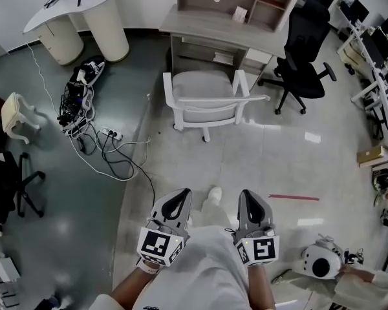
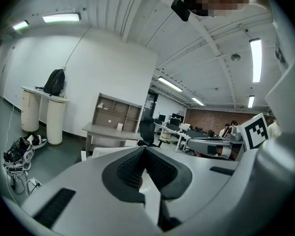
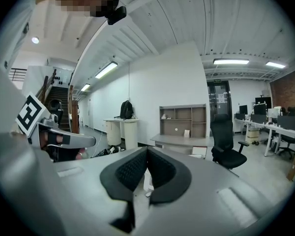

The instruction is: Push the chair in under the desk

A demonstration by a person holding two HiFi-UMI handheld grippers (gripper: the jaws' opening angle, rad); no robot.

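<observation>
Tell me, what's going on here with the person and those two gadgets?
A person stands in an office holding a left gripper and a right gripper low in front, both shut and empty. Ahead, a white chair stands pulled out from a grey desk, well apart from the grippers. Neither gripper touches the chair, so pushing it in hasn't begun.

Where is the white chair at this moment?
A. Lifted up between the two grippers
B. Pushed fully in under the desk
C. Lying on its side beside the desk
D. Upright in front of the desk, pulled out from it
D: in the head view the white chair stands upright in front of the desk, with its seat out from under the desktop.
</observation>
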